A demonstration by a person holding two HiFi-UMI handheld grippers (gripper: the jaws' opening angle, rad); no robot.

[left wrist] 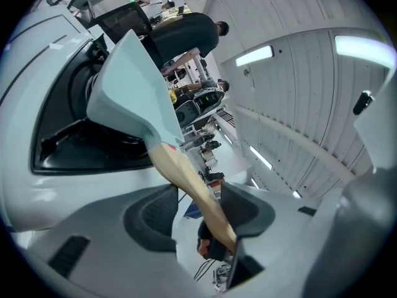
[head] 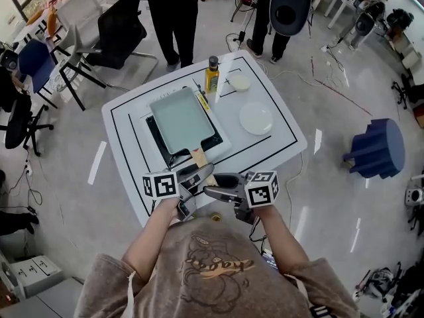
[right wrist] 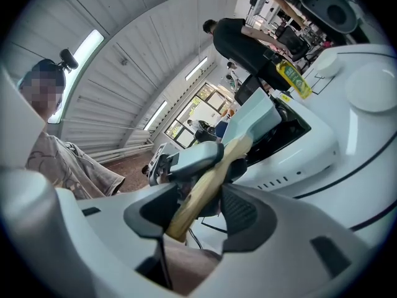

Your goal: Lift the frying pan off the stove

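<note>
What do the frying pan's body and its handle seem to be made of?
The frying pan looks like coated metal: smooth, matte, pale mint, with thin walls. Its handle looks like light unpainted wood, evenly tan and rounded, though the grain is too faint to confirm.

A pale frying pan sits on the black stove in the middle of the frame; just below, the left gripper is closing around its wooden handle, the right gripper close beside
</note>
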